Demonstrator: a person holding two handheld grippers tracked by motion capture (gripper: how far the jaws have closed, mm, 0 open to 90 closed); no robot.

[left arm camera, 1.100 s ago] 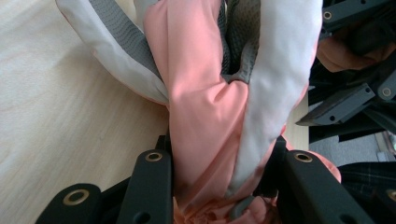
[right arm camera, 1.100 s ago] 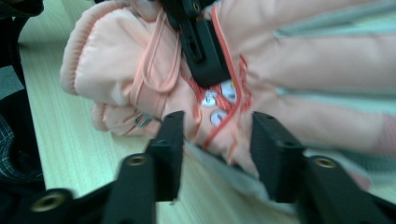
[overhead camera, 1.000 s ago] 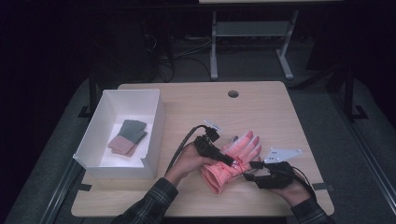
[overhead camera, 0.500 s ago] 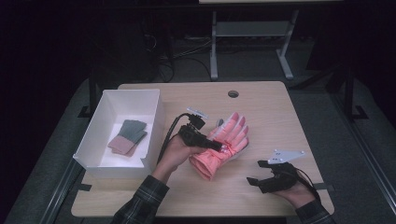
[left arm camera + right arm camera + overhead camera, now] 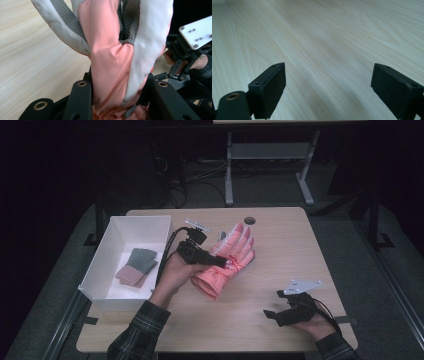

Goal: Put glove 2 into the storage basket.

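Observation:
A pink glove with pale grey fingertips hangs tilted above the middle of the wooden table, cuff towards the person. My left gripper is shut on it near the cuff; in the left gripper view the pink and grey fabric is bunched between the two black jaws. My right gripper rests low at the front right, apart from the glove. Its jaws have just been opening and nothing is between them; the right gripper view has bare wood between the wide-set jaws. The right gripper also appears beyond the glove.
A white box stands at the table's left edge, holding folded green and brown cloths. A round cable hole sits near the table's far edge. Dark floor and a metal frame lie beyond.
The left gripper has lifted the glove up and leftward, away from the right gripper. The right gripper let go of the glove, opened wide, and stayed at the front right.

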